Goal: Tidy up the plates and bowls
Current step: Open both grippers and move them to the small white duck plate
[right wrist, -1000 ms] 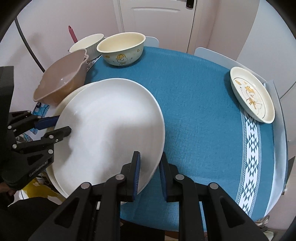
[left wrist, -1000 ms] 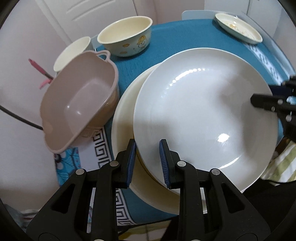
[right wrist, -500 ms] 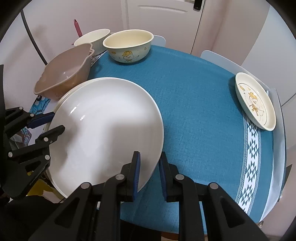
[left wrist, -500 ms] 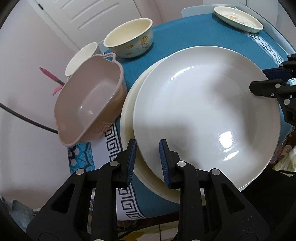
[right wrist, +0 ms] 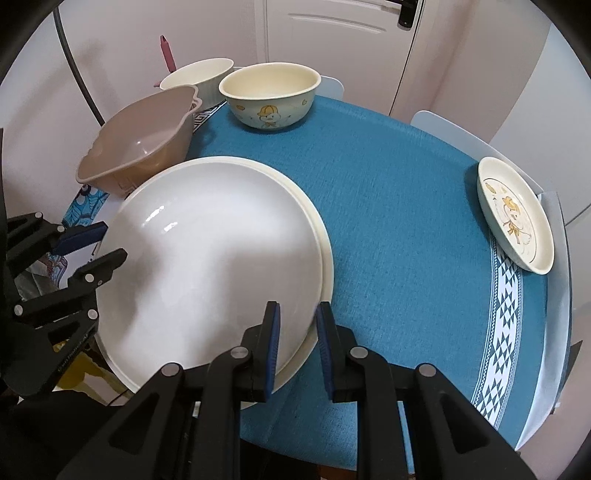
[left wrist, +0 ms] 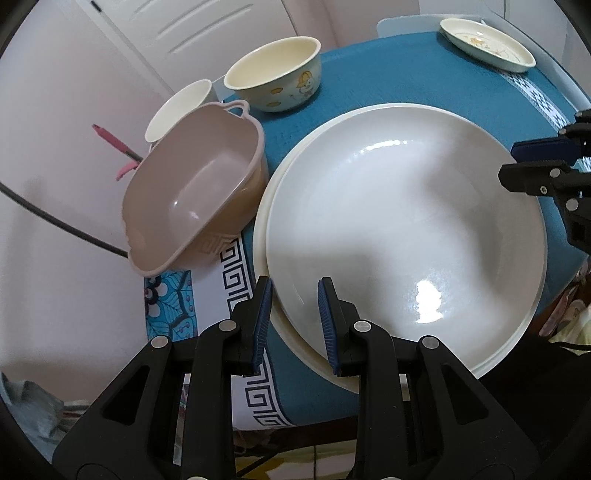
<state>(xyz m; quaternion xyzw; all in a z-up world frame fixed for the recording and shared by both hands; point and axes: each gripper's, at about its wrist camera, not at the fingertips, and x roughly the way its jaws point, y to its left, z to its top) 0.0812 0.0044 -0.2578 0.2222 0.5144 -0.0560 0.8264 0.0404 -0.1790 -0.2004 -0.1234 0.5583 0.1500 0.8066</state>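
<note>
Nearest the cameras, the left gripper (left wrist: 294,321) and the right gripper (right wrist: 297,345) stand at opposite edges of the large glossy white plate (left wrist: 402,236). Each straddles the rim with a gap showing between pads and rim, so neither appears to be clamping, though contact on the hidden underside cannot be ruled out. The white plate lies nested on a slightly wider cream plate (right wrist: 325,258), whose rim shows as a crescent around it.

Risk, as a judgement: the pair overhangs the near edge of the table, and the glaze looks slick. A one-sided release or a sideways nudge could slide the upper plate off the lower, or tip both over the edge.

Just left of the white plate, a beige plastic two-handled basin (left wrist: 195,192) sits tilted at the table edge, close enough to be knocked. Beyond the white plate stand a cream bowl with a duckling print (right wrist: 269,94) and, left of that, a plain white ribbed bowl (right wrist: 201,77). Far right of the white plate rests a small cream dish with a cartoon print (right wrist: 515,214).

The surface is a round table under a teal woven cloth (right wrist: 399,206) with white patterned borders. Behind it are pale pink walls and a white panelled door (right wrist: 332,33).
</note>
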